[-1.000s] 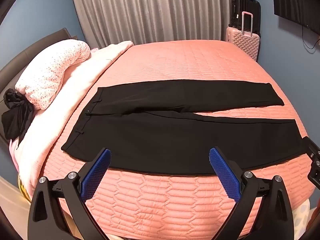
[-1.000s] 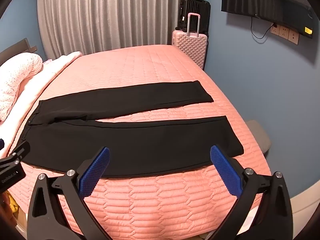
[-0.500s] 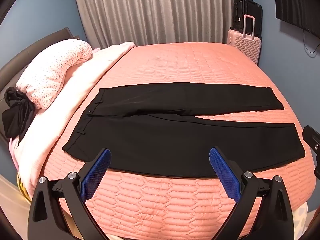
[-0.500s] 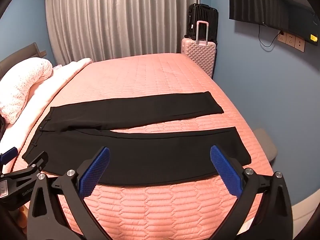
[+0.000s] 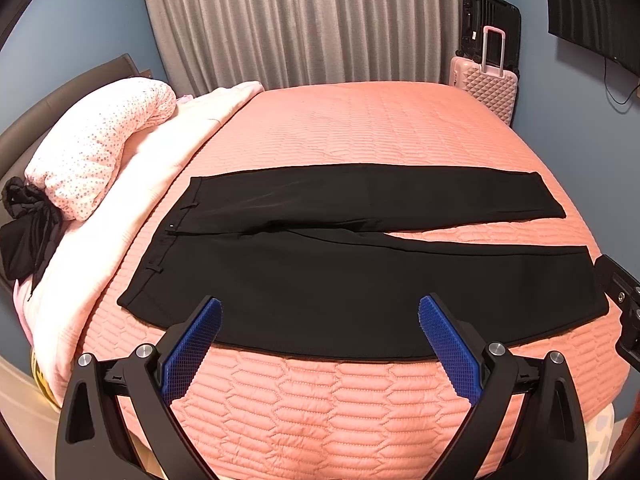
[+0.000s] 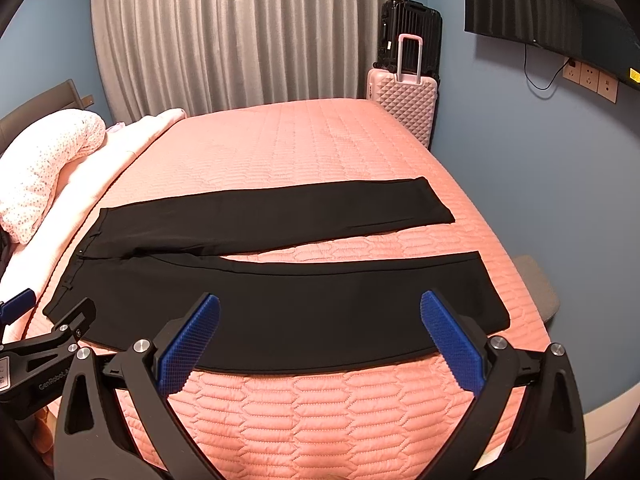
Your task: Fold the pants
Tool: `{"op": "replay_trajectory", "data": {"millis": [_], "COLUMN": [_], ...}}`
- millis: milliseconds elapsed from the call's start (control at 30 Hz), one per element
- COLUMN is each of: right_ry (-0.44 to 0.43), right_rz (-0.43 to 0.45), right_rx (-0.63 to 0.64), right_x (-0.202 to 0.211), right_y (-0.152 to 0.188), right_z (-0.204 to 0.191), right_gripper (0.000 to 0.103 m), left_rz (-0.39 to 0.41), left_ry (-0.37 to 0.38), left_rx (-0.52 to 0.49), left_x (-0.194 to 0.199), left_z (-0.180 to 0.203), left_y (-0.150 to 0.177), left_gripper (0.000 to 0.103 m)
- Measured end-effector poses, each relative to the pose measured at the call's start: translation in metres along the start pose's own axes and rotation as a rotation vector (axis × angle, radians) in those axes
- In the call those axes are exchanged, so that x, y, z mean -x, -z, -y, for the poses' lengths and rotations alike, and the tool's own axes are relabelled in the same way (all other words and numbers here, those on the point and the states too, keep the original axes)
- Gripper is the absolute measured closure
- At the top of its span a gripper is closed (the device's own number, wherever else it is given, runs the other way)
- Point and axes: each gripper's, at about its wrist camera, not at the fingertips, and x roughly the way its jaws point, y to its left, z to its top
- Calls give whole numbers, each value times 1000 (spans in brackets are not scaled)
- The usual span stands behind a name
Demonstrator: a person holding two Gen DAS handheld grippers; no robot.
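The black pants (image 5: 360, 276) lie flat across the pink quilted bed (image 5: 360, 128), long axis running side to side, waistband toward the pillows (image 5: 100, 148) on the left and both hems pointing right toward the blue wall. The left gripper (image 5: 319, 312) and right gripper (image 6: 320, 308) hang over the near edge, jaws spread wide, holding nothing. On the left gripper's arm I can read only "GenRobot" partway.

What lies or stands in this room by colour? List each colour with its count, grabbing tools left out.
Black: 3 - pants, suitcase, bundle of cloth
Pink: 4 - bedspread, suitcase, dotted pillow, pale blanket
Grey: 1 - curtain
Total: 8
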Motion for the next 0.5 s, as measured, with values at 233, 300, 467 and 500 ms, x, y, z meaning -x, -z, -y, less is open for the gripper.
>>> {"op": "replay_trajectory", "data": {"millis": [233, 300, 467, 500], "right_ry": [-3, -2, -3, -4], "right_rz": [-3, -2, -5, -5], "right_rx": [-2, -3, -1, -1], "right_x": [0, 0, 1, 1], "right_y": [-1, -1, 0, 0], "right_z": [1, 2, 3, 2], "right_gripper": [5, 5, 5, 5], "left_rz": [2, 3, 4, 2], "left_ry": [-5, -1, -3, -3], "left_rx": [-3, -5, -4, -3], "left_x": [0, 1, 2, 2], "left_z": [1, 0, 1, 0], "left_y": [1, 1, 1, 1], "left_gripper": [6, 6, 6, 6]}}
